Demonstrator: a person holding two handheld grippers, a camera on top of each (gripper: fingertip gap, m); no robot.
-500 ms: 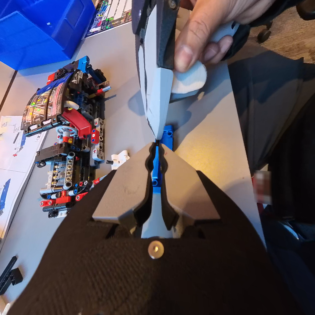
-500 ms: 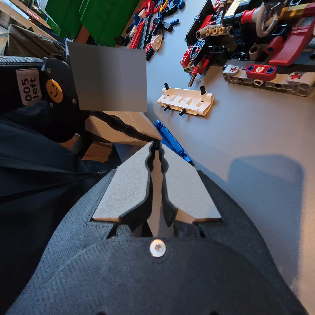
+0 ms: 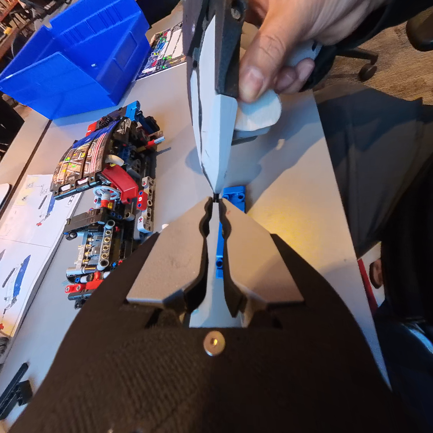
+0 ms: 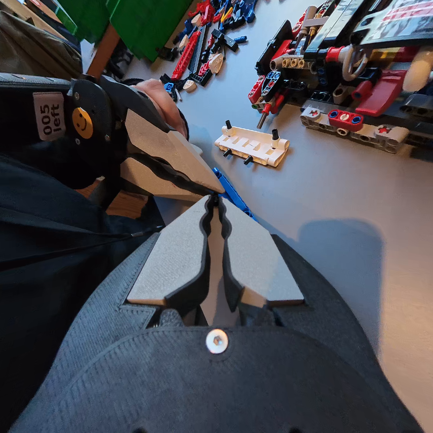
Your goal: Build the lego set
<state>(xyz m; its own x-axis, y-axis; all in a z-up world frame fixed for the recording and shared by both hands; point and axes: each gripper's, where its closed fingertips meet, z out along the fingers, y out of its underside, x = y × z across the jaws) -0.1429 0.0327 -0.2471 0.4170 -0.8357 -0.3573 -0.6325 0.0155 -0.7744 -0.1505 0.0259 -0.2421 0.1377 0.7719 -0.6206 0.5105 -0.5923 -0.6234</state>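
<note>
A small black pin [image 4: 215, 201] sits pinched where both grippers' tips meet; it also shows in the left wrist view [image 3: 215, 195]. My left gripper [image 3: 215, 199] is shut, tips on the pin, and reaches in from the left in the right wrist view [image 4: 216, 191]. My right gripper [image 4: 215, 202] is shut on the same pin and comes down from above in the left wrist view [image 3: 216, 188], held by a hand [image 3: 281, 46]. A blue beam [image 3: 220, 248] lies on the table just under the tips, also seen in the right wrist view [image 4: 234, 199].
The part-built car model [image 3: 105, 199] stands left of the grippers, a white panel with black pins [image 4: 251, 148] beside it. A blue bin [image 3: 77, 58] and instruction pages [image 3: 23, 234] lie farther left. Loose parts [image 4: 206, 46] and a green bin [image 4: 140, 23] lie beyond. The table edge [image 3: 339, 210] runs close on the right. Both grippers' tips are close together, under 4 cm apart.
Both grippers stay tip to tip. My left gripper has shifted slightly left, so the blue beam now shows off-centre to the right in its gap.
</note>
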